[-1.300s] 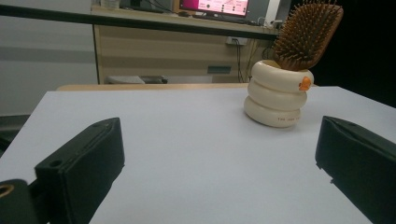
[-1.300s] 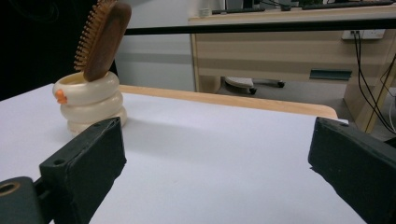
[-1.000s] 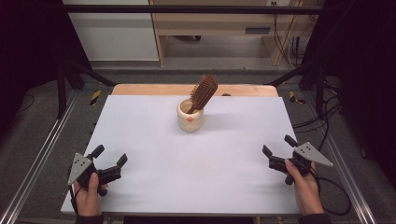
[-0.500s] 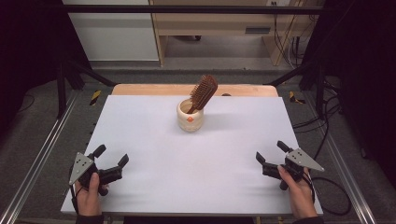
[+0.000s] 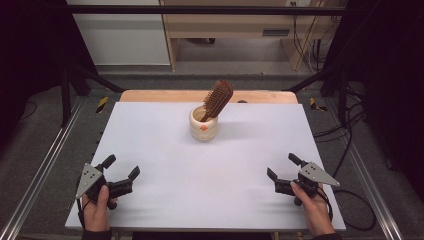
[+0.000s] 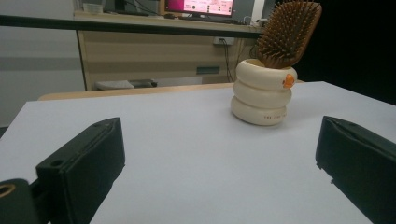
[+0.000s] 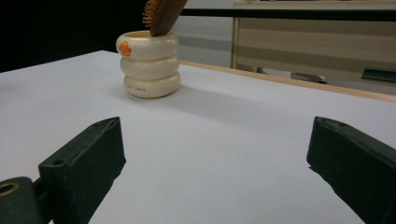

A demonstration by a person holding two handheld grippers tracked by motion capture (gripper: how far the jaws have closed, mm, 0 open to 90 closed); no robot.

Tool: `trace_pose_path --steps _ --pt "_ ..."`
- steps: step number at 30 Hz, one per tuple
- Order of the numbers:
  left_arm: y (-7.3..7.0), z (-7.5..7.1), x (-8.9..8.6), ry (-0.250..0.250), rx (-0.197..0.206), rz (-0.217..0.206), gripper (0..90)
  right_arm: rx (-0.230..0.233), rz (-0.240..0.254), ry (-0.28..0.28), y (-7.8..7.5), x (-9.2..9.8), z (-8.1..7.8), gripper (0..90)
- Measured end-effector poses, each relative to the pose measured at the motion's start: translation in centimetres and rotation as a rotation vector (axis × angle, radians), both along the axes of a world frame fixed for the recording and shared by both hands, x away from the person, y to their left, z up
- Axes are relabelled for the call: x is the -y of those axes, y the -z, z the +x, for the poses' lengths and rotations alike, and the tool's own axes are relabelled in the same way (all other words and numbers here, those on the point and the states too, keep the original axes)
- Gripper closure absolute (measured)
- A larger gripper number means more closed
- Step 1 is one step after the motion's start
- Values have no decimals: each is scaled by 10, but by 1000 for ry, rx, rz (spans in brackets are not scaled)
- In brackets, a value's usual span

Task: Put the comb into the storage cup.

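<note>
A glossy cream cup [image 5: 204,125] of 3 stacked rings, w/ a bristly brown paddle hairbrush [image 5: 218,99] leaned inside, is seen mid-table. Left gripper [image 5: 121,176] & right gripper [image 5: 281,172]: jaws held wide, empty.

Your brown wooden paddle hairbrush [image 7: 163,16] is cut off by the right gripper view's top edge. Its handle sits hidden inside the cream ringed ceramic holder [image 5: 204,125]. The small print low on that holder is too tiny to read.
</note>
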State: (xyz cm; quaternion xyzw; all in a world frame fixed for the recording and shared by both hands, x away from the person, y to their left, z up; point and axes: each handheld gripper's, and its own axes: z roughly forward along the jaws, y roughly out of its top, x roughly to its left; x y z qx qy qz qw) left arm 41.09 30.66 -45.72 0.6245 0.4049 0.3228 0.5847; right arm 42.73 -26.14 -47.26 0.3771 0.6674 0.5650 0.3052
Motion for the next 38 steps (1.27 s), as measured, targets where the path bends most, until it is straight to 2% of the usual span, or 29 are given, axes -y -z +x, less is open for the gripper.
trace_pose_path --steps 11,19,27,33,36,38 --pt "0 0 3 23 2 4 13 17 -21 -50 2 -16 2 38" --pt "0 -1 6 38 5 13 13 11 -61 -96 3 -29 2 35" --pt "0 -2 10 58 10 18 12 -3 -35 -122 6 -41 6 35" --pt "1 -1 13 72 6 22 11 -3 -43 -109 9 -47 9 36" --pt "0 -2 14 74 7 17 11 -1 -44 -77 8 -46 7 34" --pt "0 -2 13 73 7 15 11 1 -52 -29 6 -45 7 34"
